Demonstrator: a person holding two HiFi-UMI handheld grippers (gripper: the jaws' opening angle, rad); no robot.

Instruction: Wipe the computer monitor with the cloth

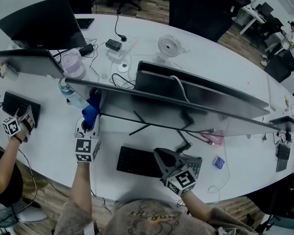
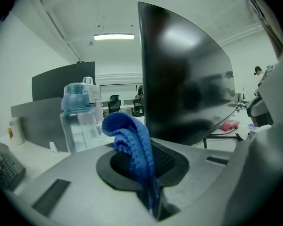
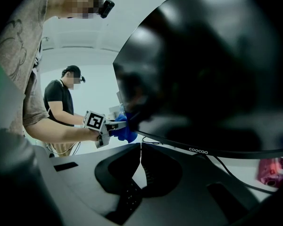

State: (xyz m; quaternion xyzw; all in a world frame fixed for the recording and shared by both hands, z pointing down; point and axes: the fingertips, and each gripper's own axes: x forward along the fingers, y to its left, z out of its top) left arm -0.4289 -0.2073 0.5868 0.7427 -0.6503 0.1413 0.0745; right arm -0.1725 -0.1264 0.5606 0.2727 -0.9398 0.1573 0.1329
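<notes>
A wide curved black monitor stands across the white desk; its dark screen fills the left gripper view and the right gripper view. My left gripper is shut on a blue cloth at the monitor's left edge. The cloth bunches up out of the closed jaws, just left of the screen edge. My right gripper hovers over the black keyboard below the screen. It is shut with nothing in it. It looks toward the left gripper and the cloth.
A clear water bottle stands just behind the cloth. Another person at the left holds a marker-cube gripper by a second keyboard. A small fan, cables, further monitors and a pink item share the desk.
</notes>
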